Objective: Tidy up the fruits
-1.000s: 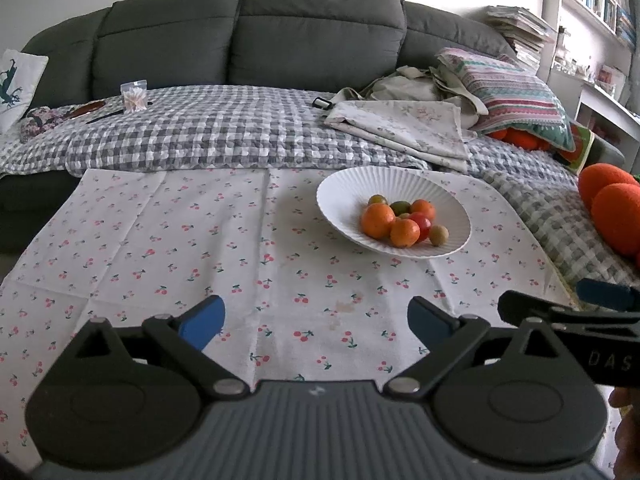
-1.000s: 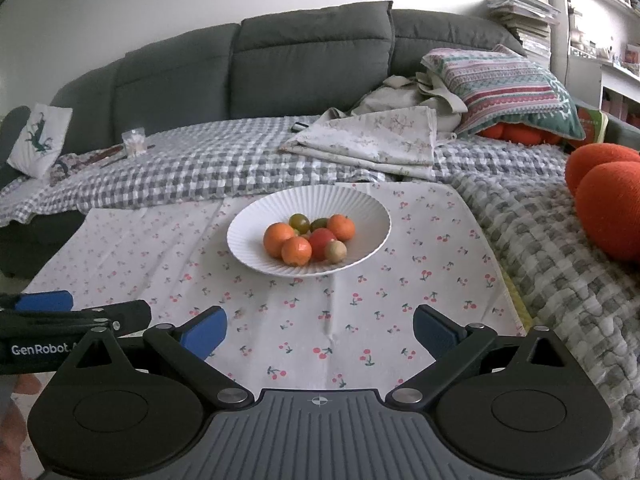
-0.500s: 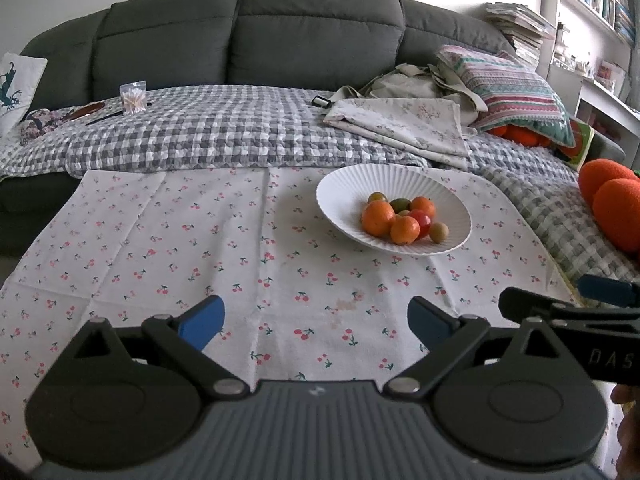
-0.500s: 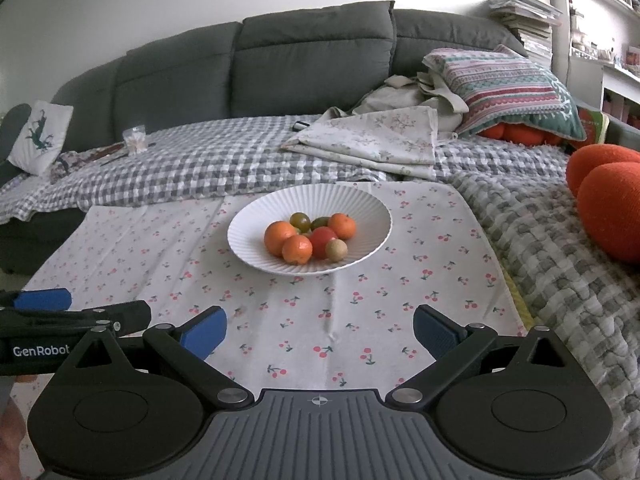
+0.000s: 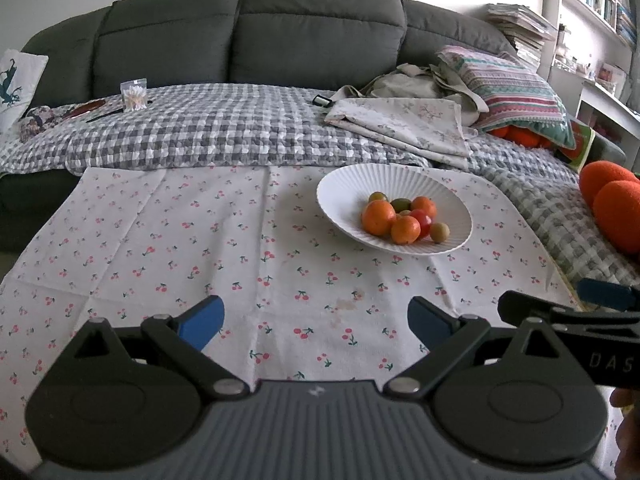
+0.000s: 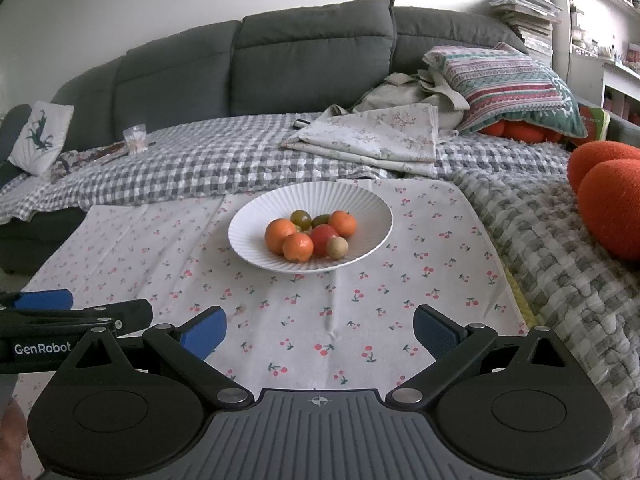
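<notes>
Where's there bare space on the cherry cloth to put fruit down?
Free: the cherry cloth left of the white bowl, and the strip between the bowl and both open grippers. Crowded: inside the bowl, and the sofa behind it with folded cloth.

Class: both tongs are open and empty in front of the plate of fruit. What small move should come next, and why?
Probably ease the right tongs forward toward the plate. It lies almost straight ahead of them, the fruit is untouched, and both tongs are open and short of the rim.
</notes>
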Demonstrator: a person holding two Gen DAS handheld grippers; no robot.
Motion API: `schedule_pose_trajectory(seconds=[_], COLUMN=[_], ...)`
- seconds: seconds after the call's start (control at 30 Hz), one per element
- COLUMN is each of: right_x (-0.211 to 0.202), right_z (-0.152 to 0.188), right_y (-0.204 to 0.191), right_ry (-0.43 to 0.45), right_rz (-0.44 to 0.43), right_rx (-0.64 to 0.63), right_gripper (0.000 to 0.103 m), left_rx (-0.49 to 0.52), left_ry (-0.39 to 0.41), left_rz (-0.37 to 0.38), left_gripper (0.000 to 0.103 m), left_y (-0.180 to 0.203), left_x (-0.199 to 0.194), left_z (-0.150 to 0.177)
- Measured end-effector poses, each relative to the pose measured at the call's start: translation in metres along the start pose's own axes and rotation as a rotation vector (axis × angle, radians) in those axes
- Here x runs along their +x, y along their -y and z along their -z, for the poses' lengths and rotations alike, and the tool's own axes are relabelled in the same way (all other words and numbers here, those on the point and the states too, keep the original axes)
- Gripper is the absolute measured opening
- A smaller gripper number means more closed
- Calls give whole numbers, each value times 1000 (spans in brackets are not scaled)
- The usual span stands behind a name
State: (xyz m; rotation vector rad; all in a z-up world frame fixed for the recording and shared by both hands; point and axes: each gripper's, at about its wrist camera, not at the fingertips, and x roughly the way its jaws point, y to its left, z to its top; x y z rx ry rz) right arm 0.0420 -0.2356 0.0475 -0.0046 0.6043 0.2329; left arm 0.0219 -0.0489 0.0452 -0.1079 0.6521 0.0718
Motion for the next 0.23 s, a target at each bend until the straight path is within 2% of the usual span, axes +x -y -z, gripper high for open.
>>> schedule_pose_trajectory(seconds=[0.23], right_x=[0], right_z=[1], right_y=[0], right_ry=[-1], right_rz=[-2], right_rx=[1], right_gripper=[101], left_rx=[4], left_ry=[-2], left_rz=[-10], left_gripper=[98], left_y=[2], left_x=[1], left_z=[0])
